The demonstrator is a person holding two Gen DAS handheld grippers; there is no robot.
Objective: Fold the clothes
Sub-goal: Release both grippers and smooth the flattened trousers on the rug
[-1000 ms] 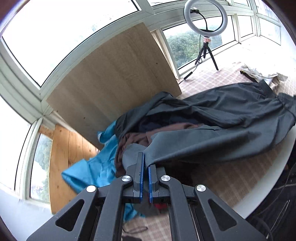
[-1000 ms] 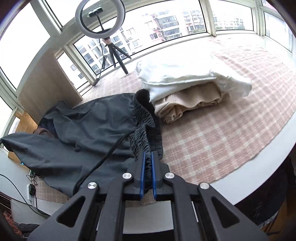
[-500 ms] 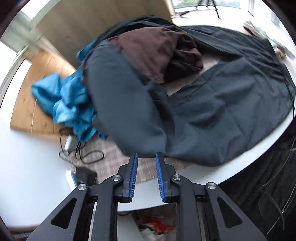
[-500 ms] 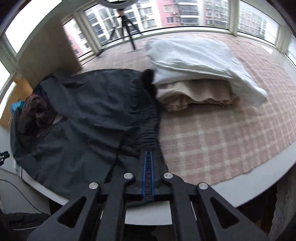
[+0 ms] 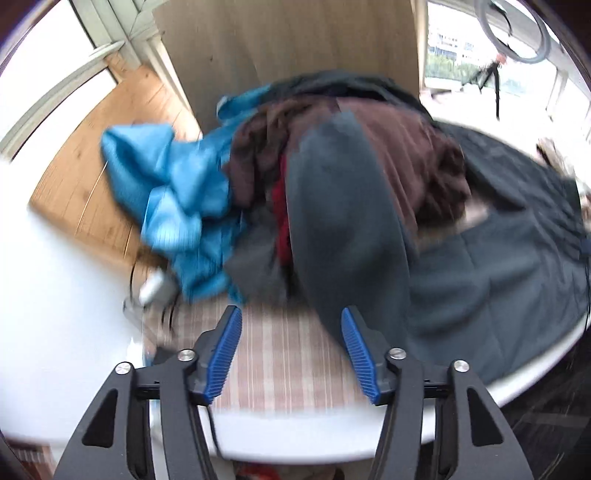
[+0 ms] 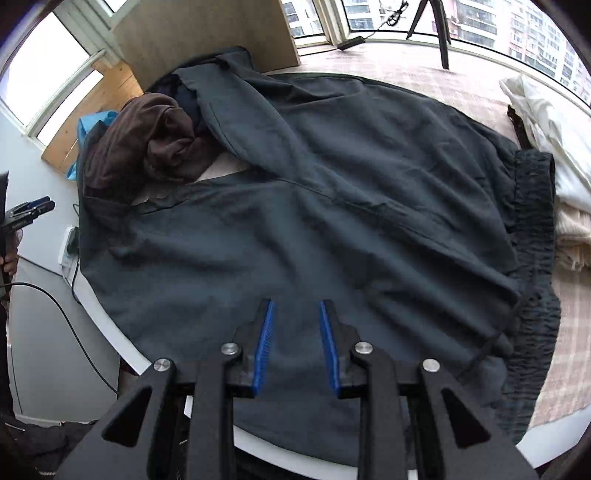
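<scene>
On the counter [image 6: 436,70] with its pink checked cloth, the big dark gray pants [image 6: 332,192] lie spread out flat. The stretchy waistband [image 6: 533,236] is at the right side, next to a white and cream pile of folded things [image 6: 554,147]. One pant leg runs up toward the wooden board [image 6: 207,33] by the window. A brown piece of clothing [image 6: 147,144] sits bunched up at the left end, partly on the pants, and a bit of blue cloth [image 6: 90,123] peeks out behind it.

My right claw [image 6: 295,325] hangs over the near edge of the pants. Its jaws are opening and the gap is narrow. The gray cloth is under them, but the pads are not pinching it.

My left claw [image 5: 291,350] is over the checked cloth at the other end. Its jaws are opening too and stand wide, with nothing held. The tip of a gray pant leg [image 5: 343,229] lies just beside its right pad. This view is blurry. I can see the brown clothing [image 5: 388,147], the blue cloth [image 5: 173,192] and something red [image 5: 282,218] piled behind the pant leg.

In the right view, my left claw [image 6: 31,210] shows small at the far left edge.
</scene>
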